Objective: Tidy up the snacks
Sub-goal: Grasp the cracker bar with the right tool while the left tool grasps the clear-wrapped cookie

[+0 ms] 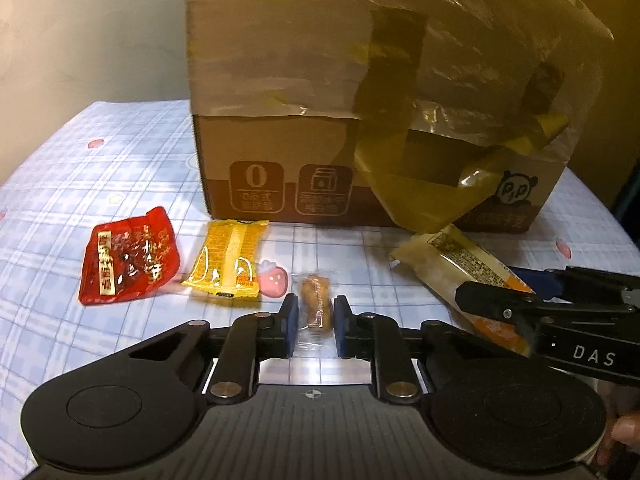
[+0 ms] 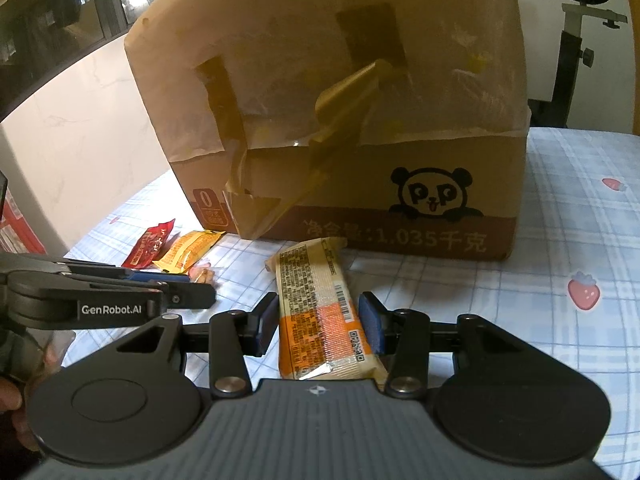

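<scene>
A small clear-wrapped brown snack [image 1: 316,305] lies on the table between the fingers of my left gripper [image 1: 314,314], whose jaws stand close on both sides of it. A long orange and cream snack packet [image 2: 320,312] lies between the fingers of my right gripper [image 2: 318,318]; the right pad touches it, the left stands slightly apart. This packet also shows in the left wrist view [image 1: 460,268]. A red snack packet [image 1: 126,258] and a yellow snack packet [image 1: 228,258] lie to the left. A cardboard box [image 1: 360,120] stands behind them.
The table has a blue checked cloth with strawberry prints [image 2: 584,292]. The box flaps stand up, with loose brown tape [image 2: 340,120] hanging down. A dark stand [image 2: 572,40] is at the far right. A white wall [image 1: 88,32] is behind.
</scene>
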A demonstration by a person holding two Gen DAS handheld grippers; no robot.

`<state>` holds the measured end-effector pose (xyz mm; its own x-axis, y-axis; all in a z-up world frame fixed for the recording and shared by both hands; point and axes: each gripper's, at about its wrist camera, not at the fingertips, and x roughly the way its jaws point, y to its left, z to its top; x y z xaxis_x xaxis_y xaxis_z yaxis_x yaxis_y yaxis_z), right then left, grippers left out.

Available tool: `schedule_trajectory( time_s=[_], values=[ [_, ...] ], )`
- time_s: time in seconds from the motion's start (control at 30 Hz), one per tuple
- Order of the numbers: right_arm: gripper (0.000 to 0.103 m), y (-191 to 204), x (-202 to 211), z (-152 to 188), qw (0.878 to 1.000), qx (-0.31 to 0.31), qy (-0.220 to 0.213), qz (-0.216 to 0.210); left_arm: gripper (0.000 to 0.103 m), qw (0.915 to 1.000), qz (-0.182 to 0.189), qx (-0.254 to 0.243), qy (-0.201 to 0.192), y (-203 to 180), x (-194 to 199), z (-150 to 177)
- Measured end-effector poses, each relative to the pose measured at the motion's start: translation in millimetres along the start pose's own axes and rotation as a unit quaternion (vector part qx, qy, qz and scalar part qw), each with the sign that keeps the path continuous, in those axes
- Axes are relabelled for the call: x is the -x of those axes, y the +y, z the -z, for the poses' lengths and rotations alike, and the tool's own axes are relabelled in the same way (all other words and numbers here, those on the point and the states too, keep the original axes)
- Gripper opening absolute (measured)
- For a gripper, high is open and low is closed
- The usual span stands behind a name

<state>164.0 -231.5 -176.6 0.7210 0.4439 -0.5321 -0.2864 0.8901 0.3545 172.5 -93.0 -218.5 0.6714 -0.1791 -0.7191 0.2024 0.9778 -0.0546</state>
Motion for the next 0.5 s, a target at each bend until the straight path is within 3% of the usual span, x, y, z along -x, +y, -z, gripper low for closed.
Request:
schedule_trajectory(
  time_s=[0.5],
  values=[
    [0.047,6.7,-8.9,0.3,1.000,0.016,0.008,0.007,0.020,0.9998,0.011,-0.004,-0.016,-1.2,10.2,19.3]
  ],
)
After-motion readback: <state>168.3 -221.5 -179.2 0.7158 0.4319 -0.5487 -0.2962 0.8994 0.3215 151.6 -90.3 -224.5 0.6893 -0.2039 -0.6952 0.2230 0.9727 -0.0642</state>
